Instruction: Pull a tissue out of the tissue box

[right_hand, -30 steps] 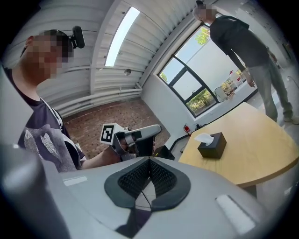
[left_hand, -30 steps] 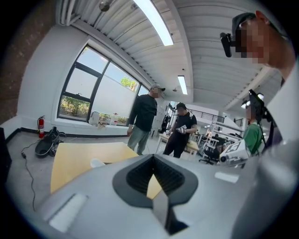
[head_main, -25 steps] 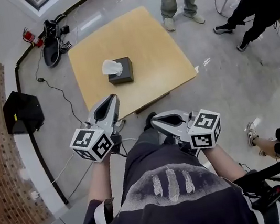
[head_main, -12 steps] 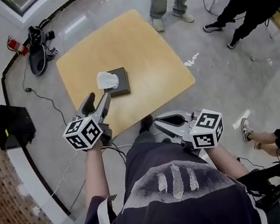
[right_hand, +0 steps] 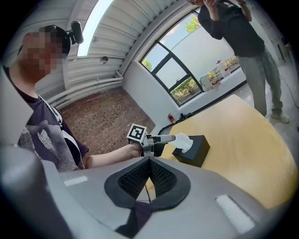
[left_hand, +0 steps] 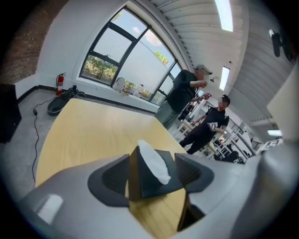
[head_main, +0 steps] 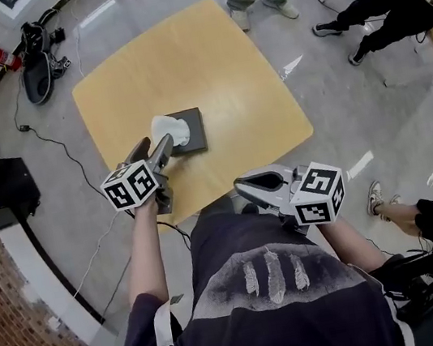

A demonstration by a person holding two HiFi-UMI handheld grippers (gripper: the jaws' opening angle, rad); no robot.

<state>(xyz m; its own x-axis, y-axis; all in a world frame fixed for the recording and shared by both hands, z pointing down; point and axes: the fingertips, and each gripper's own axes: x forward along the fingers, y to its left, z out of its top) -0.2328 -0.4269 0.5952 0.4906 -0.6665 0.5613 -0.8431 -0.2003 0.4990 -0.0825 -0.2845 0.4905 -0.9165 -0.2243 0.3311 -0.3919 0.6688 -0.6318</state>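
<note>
At the left of the head view the left gripper (head_main: 154, 145) is held out over the near part of the wooden table (head_main: 214, 61), pointed down and forward at the tissue box (head_main: 195, 133). Its jaws have just been opening and are now spread wide; in the left gripper view the dark box and the white tissue (head_main: 166, 127) are framed between the two pads, but nothing is pressed by them. The tips are seen just beside the tissue, and whether it is already brushed cannot be told. The box is set towards the middle of the table, upright, and the tissue is seen standing out of the slot in its top, puffed and leaning a little, so no tissue has been drawn out yet. Further right, the right gripper (right_hand: 149, 168) is kept low and close to the person's body, off the near edge of the table, its jaws shut tight together with nothing held between them. The task is judged to be at the approach: the reach is nearly made, while the closing of the left jaws on the tissue and the pull up and clear of the box are left to be done
</note>
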